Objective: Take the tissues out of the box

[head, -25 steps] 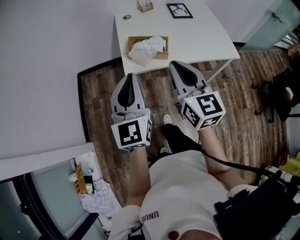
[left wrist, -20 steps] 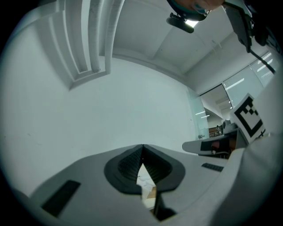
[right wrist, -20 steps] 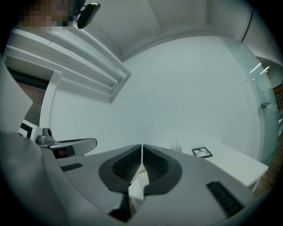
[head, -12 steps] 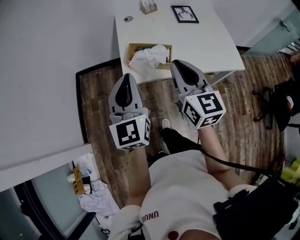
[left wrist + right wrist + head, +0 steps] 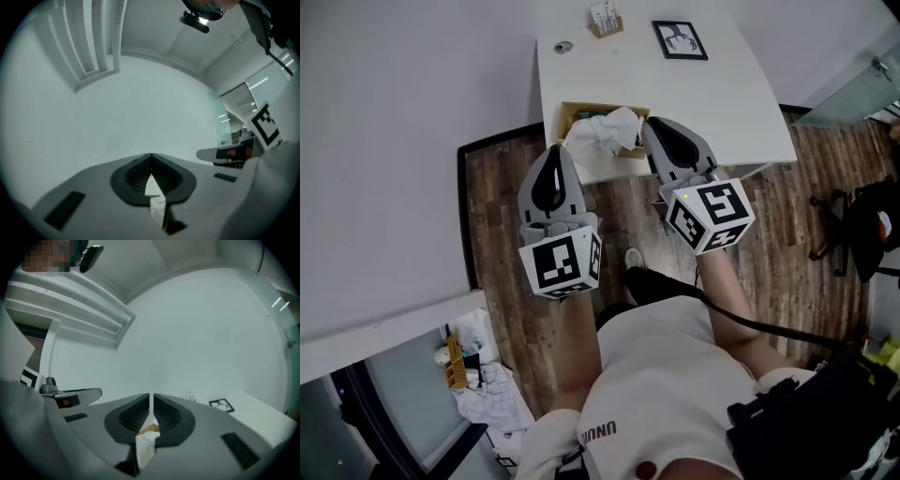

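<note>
Both level and aimed at twelve o'clock, the left tongs and right tongs are pinched closed, apparently empty, tips near the tissues in the box.

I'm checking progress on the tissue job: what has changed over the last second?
Both grippers have moved toward the table. The left gripper now nears its edge, and in the head view the right gripper shows beside the tissues bulging from the box. Nothing was grasped or released. Both pairs of jaws stay shut and empty; tissues and box lie unmoved.
</note>
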Tool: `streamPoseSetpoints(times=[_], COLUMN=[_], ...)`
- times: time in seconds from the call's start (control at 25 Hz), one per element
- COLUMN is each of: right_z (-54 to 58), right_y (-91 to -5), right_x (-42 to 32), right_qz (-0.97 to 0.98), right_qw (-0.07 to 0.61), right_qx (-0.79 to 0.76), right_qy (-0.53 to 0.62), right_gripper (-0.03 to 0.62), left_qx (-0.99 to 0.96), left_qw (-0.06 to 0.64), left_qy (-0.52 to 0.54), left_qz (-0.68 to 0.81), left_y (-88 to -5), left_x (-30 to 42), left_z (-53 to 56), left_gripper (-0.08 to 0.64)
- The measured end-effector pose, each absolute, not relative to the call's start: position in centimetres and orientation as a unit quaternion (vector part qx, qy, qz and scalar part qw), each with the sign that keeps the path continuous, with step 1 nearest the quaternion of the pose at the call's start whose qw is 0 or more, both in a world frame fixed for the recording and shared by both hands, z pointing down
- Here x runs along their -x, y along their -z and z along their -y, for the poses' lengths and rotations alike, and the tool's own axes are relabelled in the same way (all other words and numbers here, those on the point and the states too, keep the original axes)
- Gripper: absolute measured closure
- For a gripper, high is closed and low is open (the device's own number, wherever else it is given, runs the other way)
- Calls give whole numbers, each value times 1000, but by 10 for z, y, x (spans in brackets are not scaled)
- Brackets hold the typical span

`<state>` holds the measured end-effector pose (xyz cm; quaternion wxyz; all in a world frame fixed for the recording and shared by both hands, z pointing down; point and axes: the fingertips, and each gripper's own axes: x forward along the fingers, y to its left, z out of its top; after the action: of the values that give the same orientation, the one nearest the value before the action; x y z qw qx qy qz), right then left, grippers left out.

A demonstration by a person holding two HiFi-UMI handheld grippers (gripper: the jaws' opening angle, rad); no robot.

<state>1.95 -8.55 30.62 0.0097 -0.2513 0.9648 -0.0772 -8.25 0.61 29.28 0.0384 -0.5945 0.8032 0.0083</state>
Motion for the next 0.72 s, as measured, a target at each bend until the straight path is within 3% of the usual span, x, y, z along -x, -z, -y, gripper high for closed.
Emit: streamPoseSetpoints(times=[0.72], right_z=[126], right_y=[-316], right_x=[3], right_qz=[-969], right_qw=[-1], right_qx=[233], right_qy=[83], right_gripper=[538], left_qx=[572], left_qw=[31], left_qy=[-21], left_qz=[-820], left_y=[-302], left_x=[109], left_z=[24], left_gripper=[548])
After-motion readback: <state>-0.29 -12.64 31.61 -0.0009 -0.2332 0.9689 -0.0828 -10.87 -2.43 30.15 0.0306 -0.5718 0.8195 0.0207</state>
